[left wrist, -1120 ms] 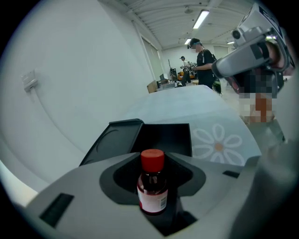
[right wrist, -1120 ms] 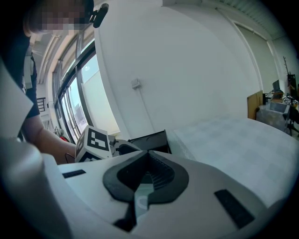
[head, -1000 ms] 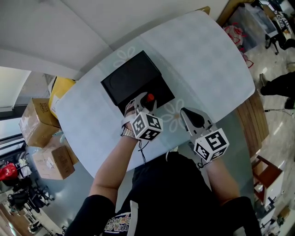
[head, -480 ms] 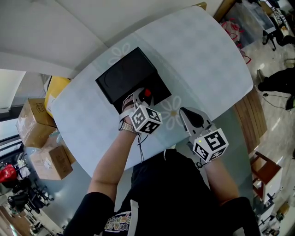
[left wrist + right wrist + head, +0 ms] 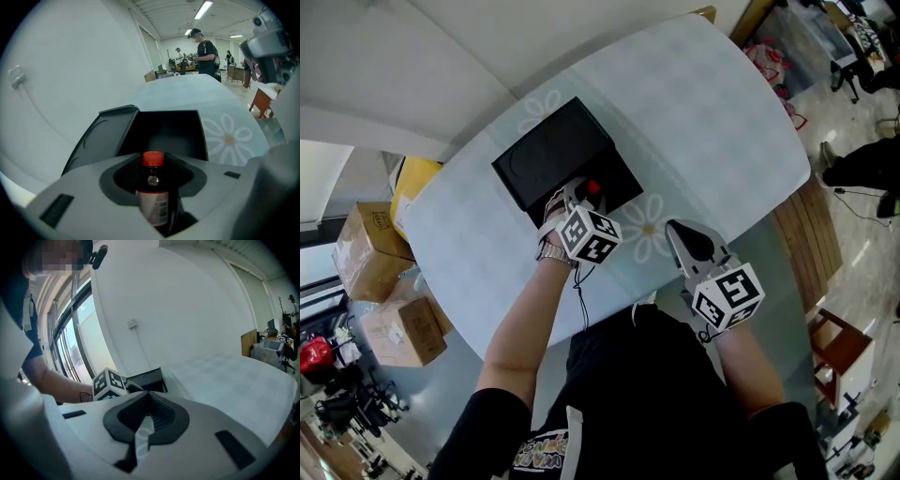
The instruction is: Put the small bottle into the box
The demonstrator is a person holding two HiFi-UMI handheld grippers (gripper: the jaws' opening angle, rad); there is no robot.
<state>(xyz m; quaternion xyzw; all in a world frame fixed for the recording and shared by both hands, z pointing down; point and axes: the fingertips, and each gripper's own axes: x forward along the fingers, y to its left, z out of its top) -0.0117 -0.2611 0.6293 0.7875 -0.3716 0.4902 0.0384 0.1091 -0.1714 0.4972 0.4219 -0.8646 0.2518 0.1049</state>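
Note:
A small dark bottle (image 5: 152, 194) with a red cap (image 5: 593, 187) stands upright between the jaws of my left gripper (image 5: 584, 194), which is shut on it. Just beyond it lies the open black box (image 5: 609, 173), its lid (image 5: 548, 150) folded back to the left. In the left gripper view the box's dark hollow (image 5: 165, 133) opens right behind the bottle, and the left gripper (image 5: 153, 174) hovers at the box's near edge. My right gripper (image 5: 692, 240) hangs to the right over the table, shut and holding nothing; its jaws (image 5: 143, 427) meet in its own view.
The pale round table (image 5: 712, 112) has daisy prints. Cardboard boxes (image 5: 380, 244) and a yellow bag (image 5: 417, 183) sit on the floor at the left. Wooden furniture (image 5: 811, 234) stands to the right. People (image 5: 204, 44) stand far off across the room.
My left gripper has carried the bottle forward and a little left, up to the box's near edge. The right gripper has barely moved.

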